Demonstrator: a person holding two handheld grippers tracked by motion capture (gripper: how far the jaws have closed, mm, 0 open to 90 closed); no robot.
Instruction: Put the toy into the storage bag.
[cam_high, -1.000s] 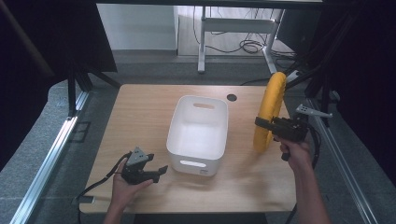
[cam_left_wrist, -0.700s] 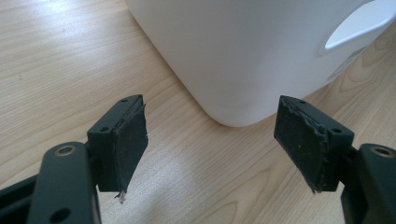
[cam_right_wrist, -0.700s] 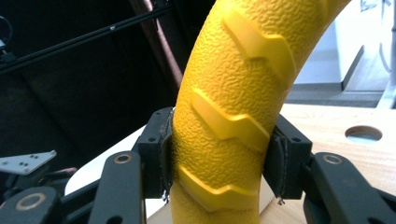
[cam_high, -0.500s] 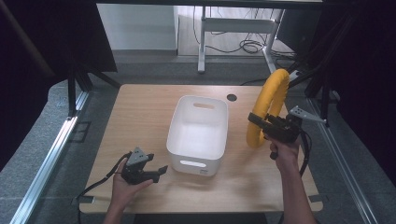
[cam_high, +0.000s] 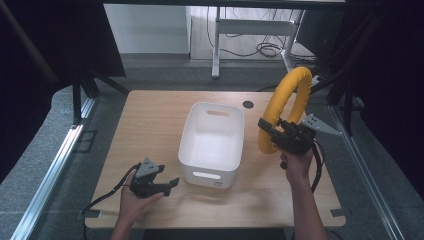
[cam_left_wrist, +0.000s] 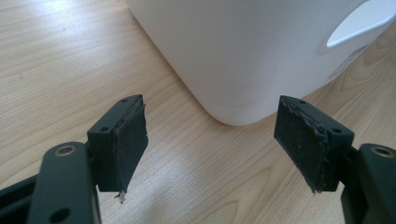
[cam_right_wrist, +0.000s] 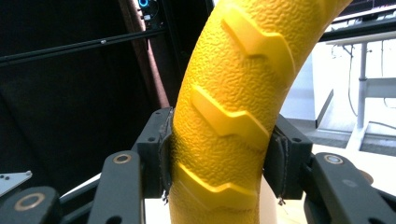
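A thick yellow ring (cam_high: 286, 99) with a tyre-like tread stands on edge in the air, right of the white bin (cam_high: 212, 142). My right gripper (cam_high: 266, 131) is shut on the ring's lower part. In the right gripper view both pads press the sides of the ring (cam_right_wrist: 233, 107), which rises and curves to the right. My left gripper (cam_high: 172, 184) rests low on the table by the bin's near left corner, jaws open and empty. In the left gripper view the bin's rounded corner (cam_left_wrist: 243, 56) sits just beyond the left gripper (cam_left_wrist: 219, 147).
The wooden table (cam_high: 150, 125) has a dark round hole (cam_high: 248, 104) behind the bin. Black frame bars and curtains flank both sides, and a metal rail (cam_high: 50, 175) runs along the left. Cables trail from both grippers.
My right hand has carried the yellow ring leftward toward the bin and turned it, so the hoop now shows more of its open face. The left hand has stayed put.
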